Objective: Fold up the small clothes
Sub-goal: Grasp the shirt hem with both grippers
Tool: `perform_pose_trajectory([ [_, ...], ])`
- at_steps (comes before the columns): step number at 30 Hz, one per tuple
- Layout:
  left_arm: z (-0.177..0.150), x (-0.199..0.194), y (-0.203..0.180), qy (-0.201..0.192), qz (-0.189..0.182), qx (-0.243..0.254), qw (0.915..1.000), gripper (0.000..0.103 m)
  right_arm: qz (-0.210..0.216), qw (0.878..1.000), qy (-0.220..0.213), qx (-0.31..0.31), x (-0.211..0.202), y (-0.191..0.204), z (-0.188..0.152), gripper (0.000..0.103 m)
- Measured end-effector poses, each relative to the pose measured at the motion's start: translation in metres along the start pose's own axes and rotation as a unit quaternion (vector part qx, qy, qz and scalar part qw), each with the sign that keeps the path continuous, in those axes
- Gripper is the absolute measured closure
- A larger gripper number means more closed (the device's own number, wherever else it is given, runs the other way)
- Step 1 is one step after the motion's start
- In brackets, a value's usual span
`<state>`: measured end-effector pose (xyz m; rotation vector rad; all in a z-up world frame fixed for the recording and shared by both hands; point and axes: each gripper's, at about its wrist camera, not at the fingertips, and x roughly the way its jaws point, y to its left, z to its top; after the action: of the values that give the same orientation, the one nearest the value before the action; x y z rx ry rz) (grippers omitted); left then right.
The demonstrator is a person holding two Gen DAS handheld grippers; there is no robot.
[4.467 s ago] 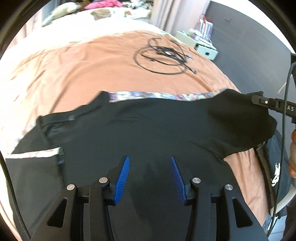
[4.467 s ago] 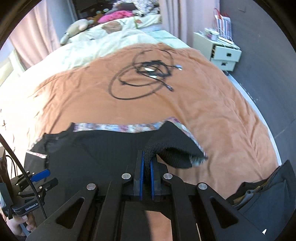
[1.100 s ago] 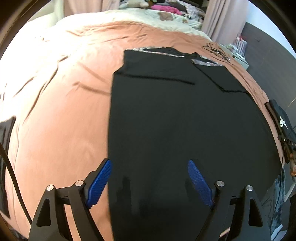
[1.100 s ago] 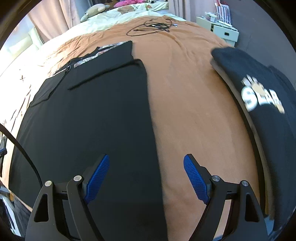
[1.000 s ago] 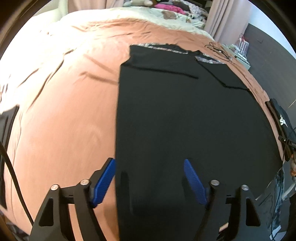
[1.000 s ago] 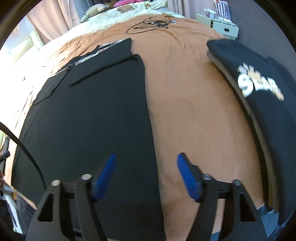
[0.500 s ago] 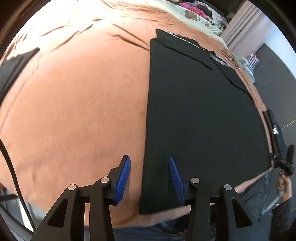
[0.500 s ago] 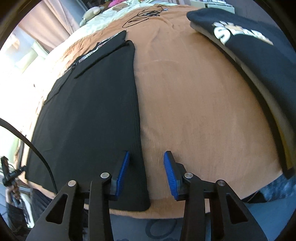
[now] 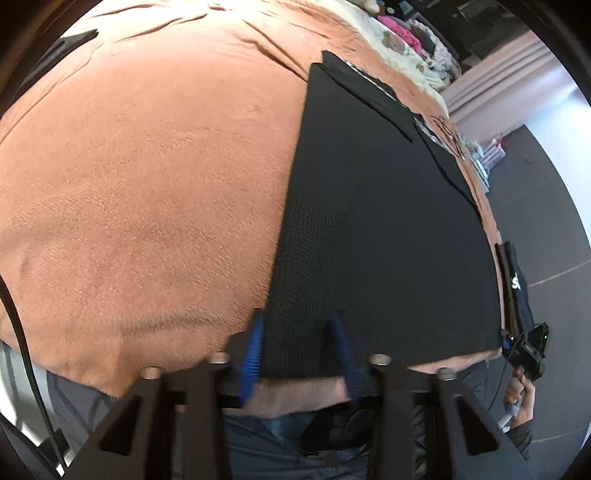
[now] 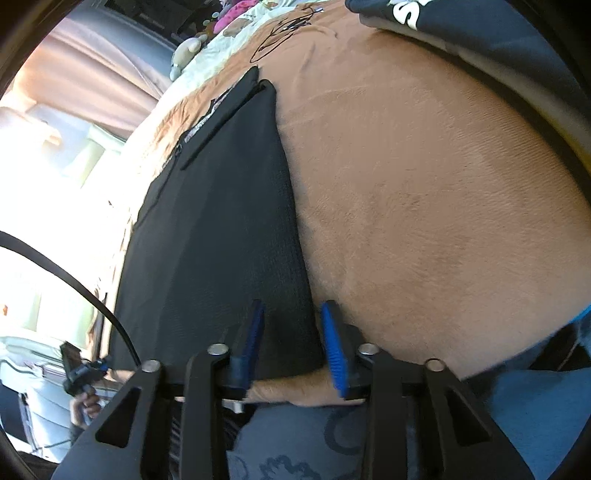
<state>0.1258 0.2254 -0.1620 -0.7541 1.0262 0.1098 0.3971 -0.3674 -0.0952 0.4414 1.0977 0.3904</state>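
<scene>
Change since a second ago: I have brought both grippers down to the near hem of the black garment [image 9: 376, 221], and their fingers, spread wide then, now stand much narrower.
Black garment: I see it lying flat on the orange blanket [image 9: 147, 184] of the bed, its sleeves folded in over the far end and its near hem at the bed's near edge.
Left gripper [image 9: 300, 349]: my left gripper straddles the garment's near left corner; the corner lies between the blue fingers [image 9: 253, 350].
Left fingers, state: closing at this moment, with cloth between them; I see the pads at the fabric's sides but no pinch yet, so I read them as not yet gripping.
Right gripper [image 10: 293, 341]: it straddles the garment's near right corner, the side edge running in beside the right-hand finger [image 10: 334, 350].
Right fingers, state: closing likewise, cloth between them, pads not yet pressed together on it.
Between the two: the hem stretches straight from one gripper to the other; in each wrist view I see the other gripper [image 9: 528, 350] at the hem's far end, held in a hand [image 9: 519, 397].
Surroundings: a folded dark printed garment [image 10: 480, 22] lies to the right on the blanket, well apart from the task garment.
</scene>
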Motion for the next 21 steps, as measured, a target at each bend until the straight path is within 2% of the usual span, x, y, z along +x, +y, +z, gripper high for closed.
perform_pose_trajectory([
  [1,0.001,0.001,0.001,0.0,0.001,-0.003,1.0,0.084,0.001,1.0,0.0,0.002,0.001,-0.002,0.0,0.08],
  [2,0.002,0.002,0.002,0.001,-0.003,-0.007,1.0,0.087,0.004,1.0,-0.001,0.004,0.003,-0.003,0.001,0.081],
  [5,0.001,0.001,0.002,0.0,-0.008,-0.007,0.9999,0.095,0.012,1.0,-0.003,0.009,0.007,-0.006,0.003,0.086],
  [6,0.001,0.001,0.002,-0.001,-0.009,-0.008,0.9999,0.096,0.012,1.0,-0.002,0.01,0.007,-0.006,0.003,0.092],
  [7,0.001,0.0,0.003,-0.004,-0.01,-0.011,0.9999,0.097,0.011,1.0,-0.001,0.01,0.008,-0.006,0.002,0.098],
  [9,0.001,-0.003,0.005,-0.011,-0.01,-0.015,0.9998,0.097,0.005,1.0,-0.006,0.011,0.006,-0.004,-0.001,0.1],
  [21,0.003,-0.048,0.005,-0.067,-0.016,-0.001,0.9976,0.098,0.005,0.998,-0.058,-0.011,-0.024,0.045,-0.032,0.102],
])
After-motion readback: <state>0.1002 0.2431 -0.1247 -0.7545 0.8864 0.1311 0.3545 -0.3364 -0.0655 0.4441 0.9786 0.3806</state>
